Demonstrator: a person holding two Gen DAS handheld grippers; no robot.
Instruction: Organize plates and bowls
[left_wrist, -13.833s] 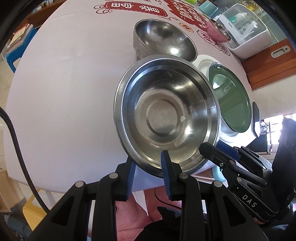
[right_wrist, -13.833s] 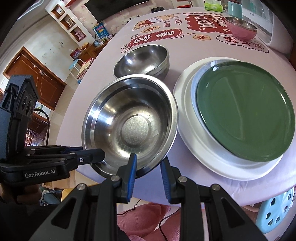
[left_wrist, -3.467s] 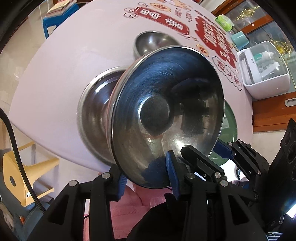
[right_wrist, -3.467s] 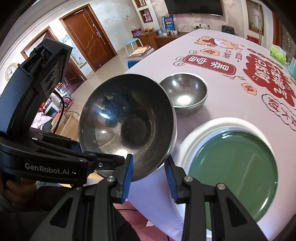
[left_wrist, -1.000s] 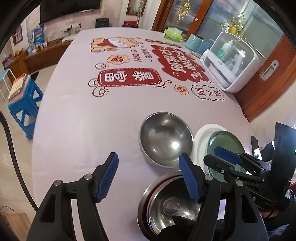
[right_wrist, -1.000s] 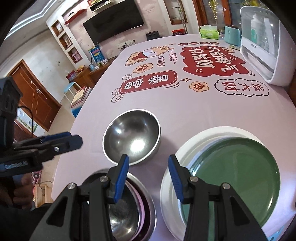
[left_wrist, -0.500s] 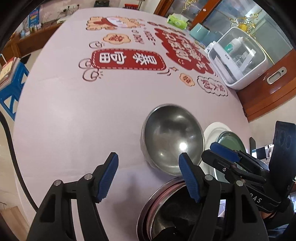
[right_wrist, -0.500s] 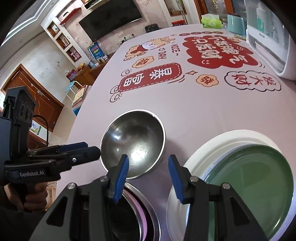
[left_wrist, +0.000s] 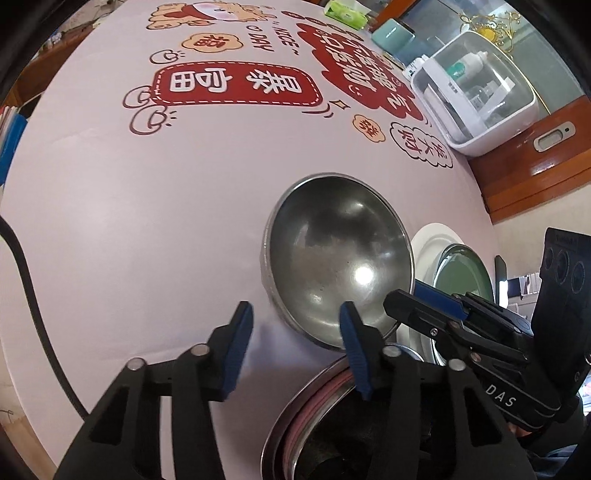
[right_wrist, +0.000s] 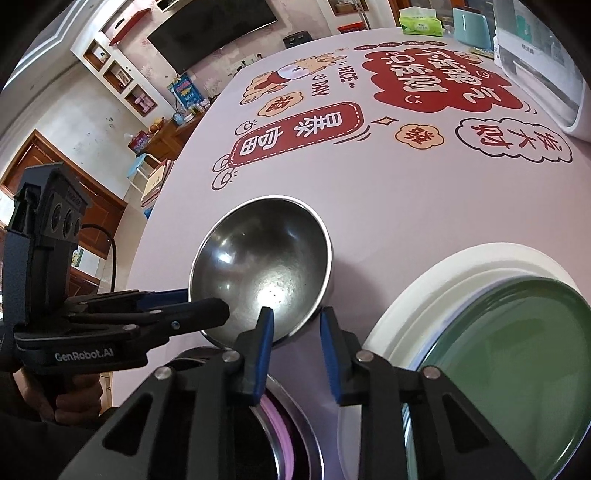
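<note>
While both tools, left and right, gaped unclenched, the steel bowl sat upright, shiny and dulled with a scuffed grey patch.

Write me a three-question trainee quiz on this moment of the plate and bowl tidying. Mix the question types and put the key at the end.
1. True or false: the left gripper is shut on the rim of the single steel bowl.
2. Multiple choice: the green plate sits A) inside the steel bowl, B) on the white plate, C) under the nested bowls.
3. Fill in: both the left gripper and the right gripper have their jaws ____.

Key: 1 false, its jaws are spread and hold nothing. 2 B. 3 open.
</note>
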